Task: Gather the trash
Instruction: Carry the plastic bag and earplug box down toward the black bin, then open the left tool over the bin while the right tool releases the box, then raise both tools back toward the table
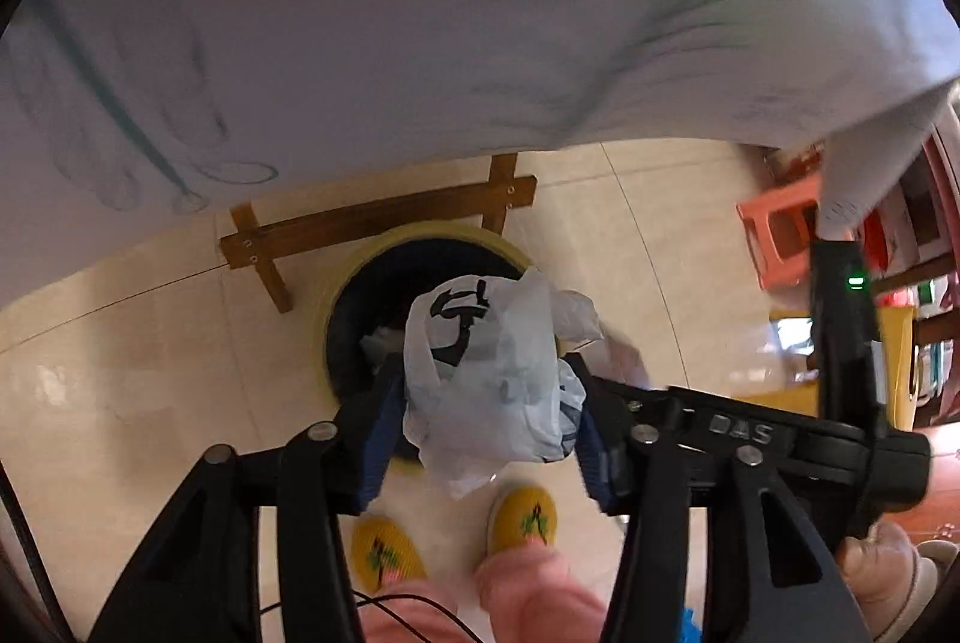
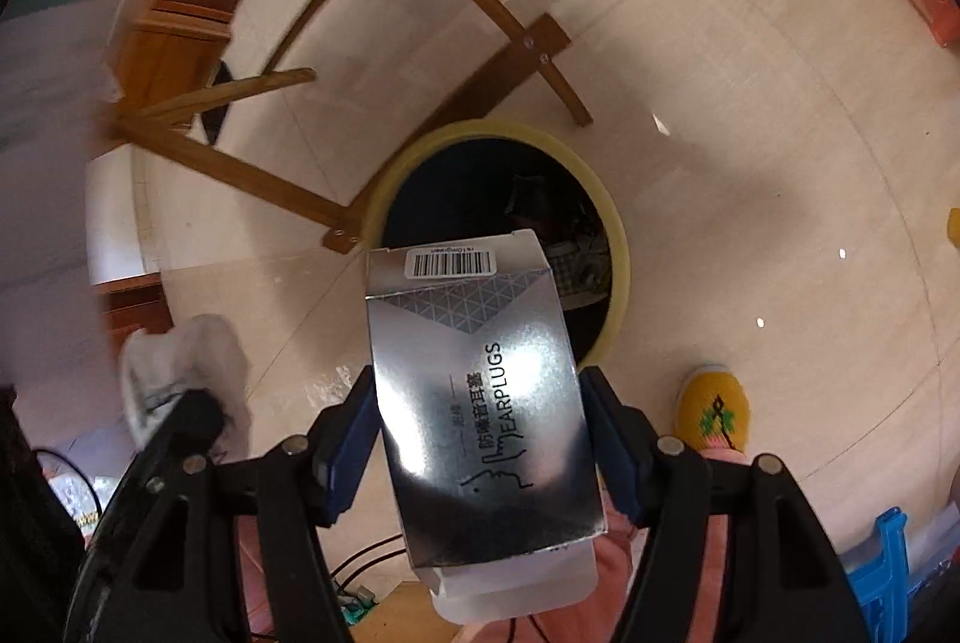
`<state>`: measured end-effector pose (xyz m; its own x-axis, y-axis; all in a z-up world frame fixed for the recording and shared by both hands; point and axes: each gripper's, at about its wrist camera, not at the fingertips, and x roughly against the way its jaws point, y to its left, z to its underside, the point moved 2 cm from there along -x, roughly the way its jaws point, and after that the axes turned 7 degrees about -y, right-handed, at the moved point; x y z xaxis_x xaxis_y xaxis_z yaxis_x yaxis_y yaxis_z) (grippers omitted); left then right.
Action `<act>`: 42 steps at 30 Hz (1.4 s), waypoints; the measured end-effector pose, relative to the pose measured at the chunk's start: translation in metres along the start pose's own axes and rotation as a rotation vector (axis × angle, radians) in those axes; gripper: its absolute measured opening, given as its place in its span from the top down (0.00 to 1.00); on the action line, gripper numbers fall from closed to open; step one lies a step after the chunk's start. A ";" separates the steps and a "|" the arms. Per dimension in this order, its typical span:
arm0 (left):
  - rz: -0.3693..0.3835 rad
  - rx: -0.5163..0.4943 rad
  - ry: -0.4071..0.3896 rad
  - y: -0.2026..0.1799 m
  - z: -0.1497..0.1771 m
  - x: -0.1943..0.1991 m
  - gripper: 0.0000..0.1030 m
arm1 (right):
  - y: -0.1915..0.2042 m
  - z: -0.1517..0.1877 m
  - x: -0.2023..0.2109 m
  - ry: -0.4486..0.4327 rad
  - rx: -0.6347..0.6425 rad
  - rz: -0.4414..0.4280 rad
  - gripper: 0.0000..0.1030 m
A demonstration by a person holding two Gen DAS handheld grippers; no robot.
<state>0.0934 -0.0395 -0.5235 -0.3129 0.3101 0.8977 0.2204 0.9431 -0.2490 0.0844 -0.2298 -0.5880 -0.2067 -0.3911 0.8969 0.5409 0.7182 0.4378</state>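
My left gripper [image 1: 483,391] is shut on a crumpled white plastic bag [image 1: 486,373] with black marks, held above a round yellow-rimmed trash bin [image 1: 354,277] with a dark inside that holds some trash. My right gripper [image 2: 480,424] is shut on a silver earplugs box [image 2: 480,403] with a barcode, held above the near side of the same bin [image 2: 621,247]. The left gripper with its bag also shows in the right wrist view [image 2: 180,403] at the left.
A white tablecloth [image 1: 420,13] hangs over the top of the left view. A wooden table frame [image 1: 372,217] stands behind the bin on a pale tiled floor. An orange stool [image 1: 780,229] is at right. The person's yellow slippers [image 1: 525,517] are near the bin.
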 end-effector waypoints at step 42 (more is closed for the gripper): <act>-0.106 0.000 -0.141 -0.033 -0.031 0.200 0.33 | 0.096 0.035 0.189 -0.146 0.384 0.000 0.25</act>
<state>0.0526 -0.0123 -0.3249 -0.4609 0.2228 0.8590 0.1795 0.9714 -0.1556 0.0691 -0.2144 -0.3739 -0.3354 -0.3251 0.8842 0.2033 0.8915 0.4049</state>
